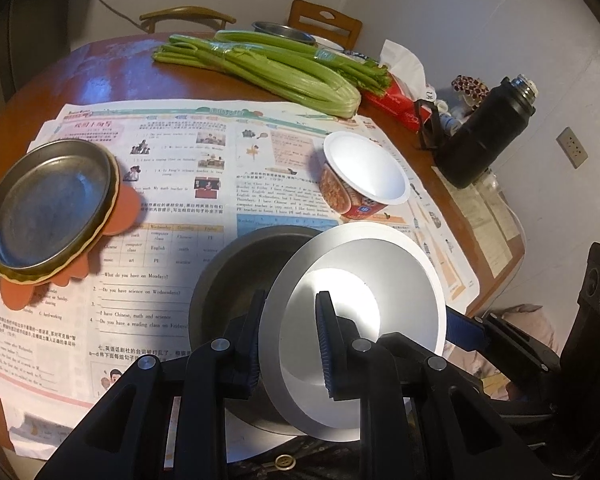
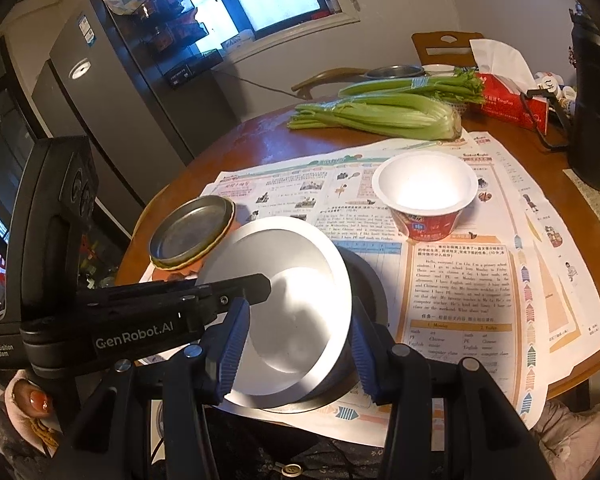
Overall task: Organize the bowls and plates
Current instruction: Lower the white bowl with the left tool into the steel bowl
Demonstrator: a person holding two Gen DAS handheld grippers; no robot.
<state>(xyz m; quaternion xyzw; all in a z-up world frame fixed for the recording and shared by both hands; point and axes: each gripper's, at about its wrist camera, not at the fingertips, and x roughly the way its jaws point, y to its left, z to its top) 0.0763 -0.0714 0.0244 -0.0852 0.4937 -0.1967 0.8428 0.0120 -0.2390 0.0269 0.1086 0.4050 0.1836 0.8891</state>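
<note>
A pale aluminium bowl (image 1: 380, 264) (image 2: 300, 248) hangs tilted, its lower side inside a darker steel bowl (image 1: 236, 276) (image 2: 370, 284) standing on newspaper. My left gripper (image 1: 292, 344) is shut on the pale bowl's near rim, one pad inside and one outside. My right gripper (image 2: 296, 344) is shut to a narrow gap, with the near edge of the two bowls between its pads; I cannot tell whether they press. A steel plate (image 1: 48, 208) (image 2: 188, 232) lies on a yellowish plate at the left. An empty noodle cup (image 1: 368, 172) (image 2: 424, 184) stands beyond.
Celery (image 1: 268, 68), a red tissue box (image 1: 396, 100) and a black flask (image 1: 484, 132) fill the table's far side, with another steel bowl (image 1: 284, 32) behind. Newspaper (image 1: 160, 200) covers the round wooden table. A fridge (image 2: 100, 80) stands left.
</note>
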